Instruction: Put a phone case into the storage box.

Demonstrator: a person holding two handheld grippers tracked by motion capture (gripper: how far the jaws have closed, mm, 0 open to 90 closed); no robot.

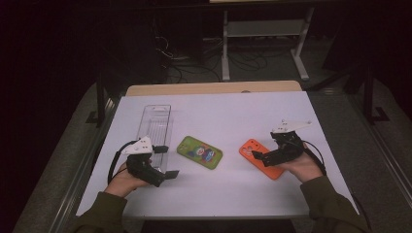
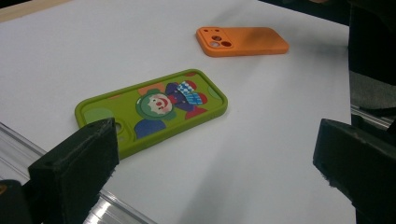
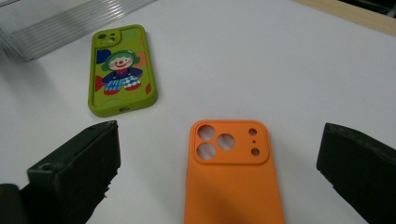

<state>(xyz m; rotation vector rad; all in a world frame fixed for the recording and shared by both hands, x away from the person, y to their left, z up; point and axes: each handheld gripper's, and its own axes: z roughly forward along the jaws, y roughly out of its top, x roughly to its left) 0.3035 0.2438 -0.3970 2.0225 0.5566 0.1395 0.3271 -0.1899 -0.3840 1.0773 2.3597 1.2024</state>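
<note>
Orange phone case (image 3: 233,177) lies flat on the white counter (image 1: 233,111), directly between the wide-apart jaws of the right gripper (image 1: 258,155). Nearby lies a green clown-print phone case (image 1: 199,152); the left gripper (image 1: 166,161), jaws apart and empty, hovers beside a clear plastic tray (image 1: 154,122).

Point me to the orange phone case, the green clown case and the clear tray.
orange phone case (image 3: 231,186): right gripper view, plain back below the camera cutouts.
green clown phone case (image 2: 159,105): left gripper view, the clown's face.
clear plastic tray (image 1: 154,121): high view, its ribbed floor.
</note>
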